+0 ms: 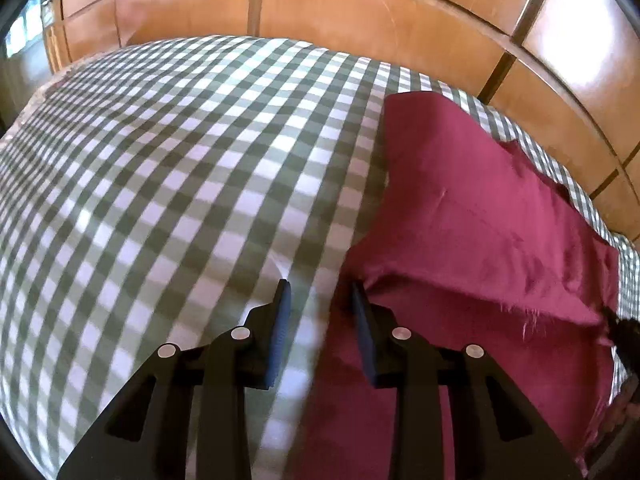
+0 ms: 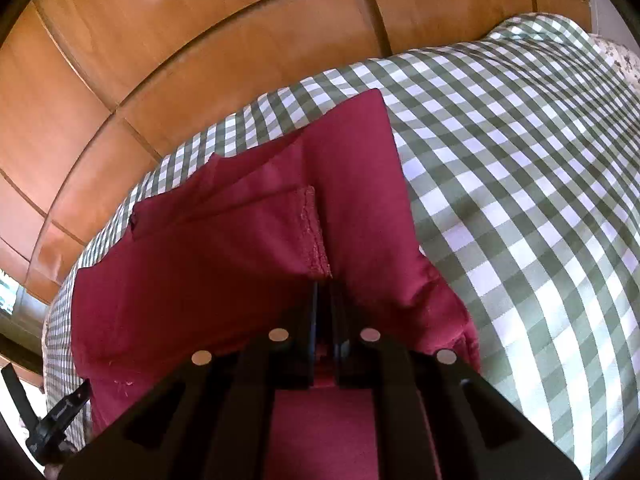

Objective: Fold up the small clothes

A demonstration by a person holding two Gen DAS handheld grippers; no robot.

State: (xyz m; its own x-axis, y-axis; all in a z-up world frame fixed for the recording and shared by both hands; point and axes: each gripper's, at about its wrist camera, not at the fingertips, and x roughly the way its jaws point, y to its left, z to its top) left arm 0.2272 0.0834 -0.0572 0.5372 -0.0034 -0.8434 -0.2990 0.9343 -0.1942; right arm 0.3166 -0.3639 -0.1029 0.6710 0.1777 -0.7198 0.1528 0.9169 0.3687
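While my right fingers [image 2: 326,292] pinch the red cloth [image 2: 224,280] on the checked bed [image 2: 520,200], my left fingers [image 1: 320,292] hang open beside it; one fold looks started, more are left

The maroon garment [image 2: 224,272] runs under the right gripper [image 2: 326,292] and off the bottom edge; the left gripper [image 2: 60,412] shows only partly.
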